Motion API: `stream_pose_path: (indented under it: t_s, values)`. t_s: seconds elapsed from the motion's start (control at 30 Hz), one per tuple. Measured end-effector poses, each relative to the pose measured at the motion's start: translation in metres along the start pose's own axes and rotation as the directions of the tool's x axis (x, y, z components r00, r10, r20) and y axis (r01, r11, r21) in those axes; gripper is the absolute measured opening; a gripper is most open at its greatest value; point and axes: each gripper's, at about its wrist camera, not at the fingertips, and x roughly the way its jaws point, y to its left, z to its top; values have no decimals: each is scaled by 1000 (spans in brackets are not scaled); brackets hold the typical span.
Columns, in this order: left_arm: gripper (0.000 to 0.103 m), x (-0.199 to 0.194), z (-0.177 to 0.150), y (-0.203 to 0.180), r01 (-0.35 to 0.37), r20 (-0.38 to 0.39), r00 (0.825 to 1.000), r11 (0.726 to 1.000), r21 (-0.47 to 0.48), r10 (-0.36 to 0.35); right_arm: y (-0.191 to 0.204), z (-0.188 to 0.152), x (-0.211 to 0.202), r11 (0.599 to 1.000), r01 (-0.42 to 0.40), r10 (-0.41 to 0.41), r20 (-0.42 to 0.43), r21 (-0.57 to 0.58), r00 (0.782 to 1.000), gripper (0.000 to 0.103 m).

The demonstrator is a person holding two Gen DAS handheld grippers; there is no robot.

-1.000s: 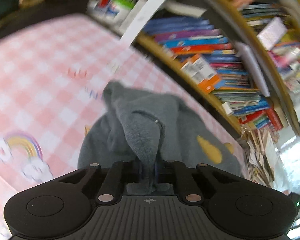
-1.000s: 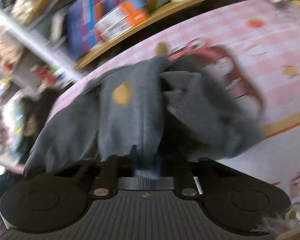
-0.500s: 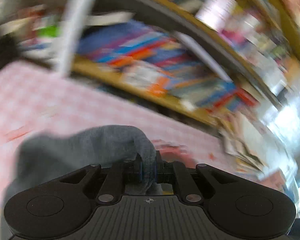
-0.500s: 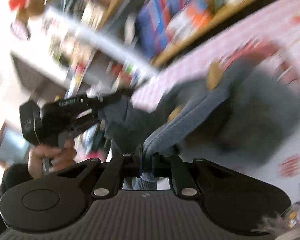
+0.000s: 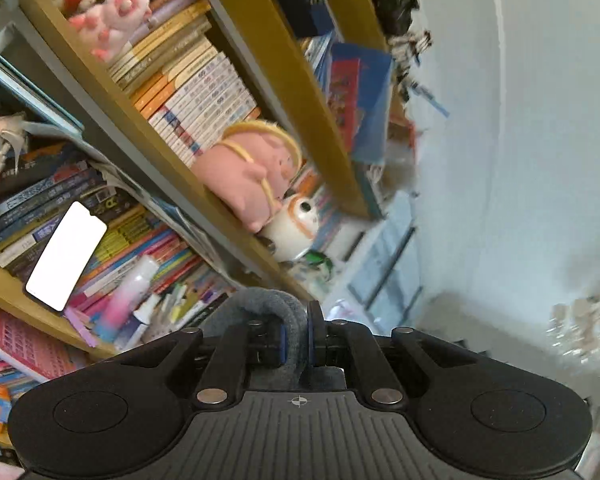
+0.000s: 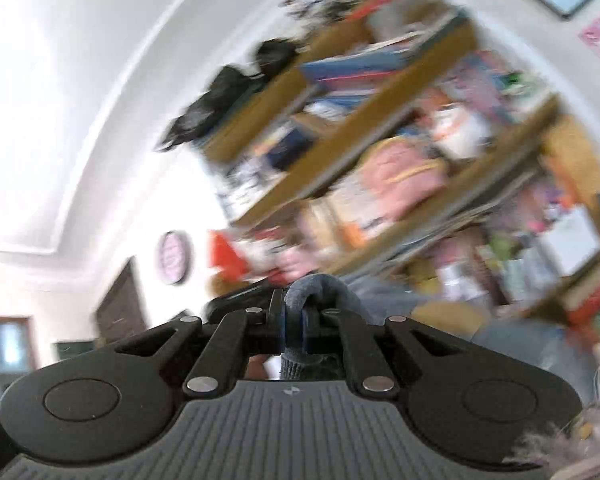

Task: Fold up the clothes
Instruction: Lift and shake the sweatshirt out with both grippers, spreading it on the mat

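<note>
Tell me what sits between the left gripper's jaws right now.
A fold of the grey garment is pinched there, looping up over the left gripper; the left wrist view shows it. Nothing else sits between them.

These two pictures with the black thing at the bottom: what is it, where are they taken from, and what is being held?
There is no robot here. A person holds a two-finger gripper in each hand, and a wide-angle camera on each one looks forward along its fingers. The black shape at the bottom of each picture is the tool itself.

The sharper picture comes from the left gripper, the blurred one from the right gripper. Each is shut on a fold of a grey garment, which is to be folded.

Both cameras are tilted upward, so no table shows. You see instead a bookshelf crowded with books, a pink plush toy and a white wall.
</note>
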Motion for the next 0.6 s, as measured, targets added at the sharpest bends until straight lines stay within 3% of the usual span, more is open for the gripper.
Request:
stream_pose_path:
  t_s: [0.1, 0.17, 0.2, 0.23, 0.33, 0.37, 0.43, 0.5, 0.57, 0.6]
  values:
    - [8, -16, -24, 49, -122, -126, 984, 992, 6, 122, 19, -35, 21, 1000, -31, 31, -145, 5, 989, 7]
    - [9, -27, -40, 82, -202, -208, 957, 979, 19, 202, 21, -76, 45, 998, 27, -10, -314, 49, 949, 7]
    - [9, -33, -48, 99, -241, -248, 938, 970, 28, 240, 19, -100, 56, 995, 69, -33, -406, 75, 913, 7]
    - [9, -38, -56, 115, -279, -287, 917, 959, 38, 278, 12, -130, 66, 987, 127, -58, -505, 103, 861, 7]
    - [9, -54, -81, 165, -388, -399, 832, 918, 79, 386, -7, -216, 86, 941, 296, -87, -727, 165, 681, 7]
    - [9, -59, -91, 181, -422, -437, 794, 901, 104, 422, -14, -244, 89, 919, 347, -76, -776, 189, 626, 7]
    - [9, -69, -117, 209, -479, -513, 700, 859, 179, 497, -27, -296, 95, 844, 475, -43, -851, 249, 523, 7]
    - [8, -79, -121, 226, -527, -524, 667, 833, 169, 529, -37, -342, 100, 732, 603, 15, -893, 316, 449, 7]
    - [8, -89, -125, 243, -574, -536, 633, 803, 160, 559, -38, -374, 106, 630, 694, 52, -910, 349, 411, 7]
    - [8, -94, -124, 249, -592, -534, 624, 791, 155, 571, -34, -387, 113, 610, 713, 64, -919, 345, 390, 7]
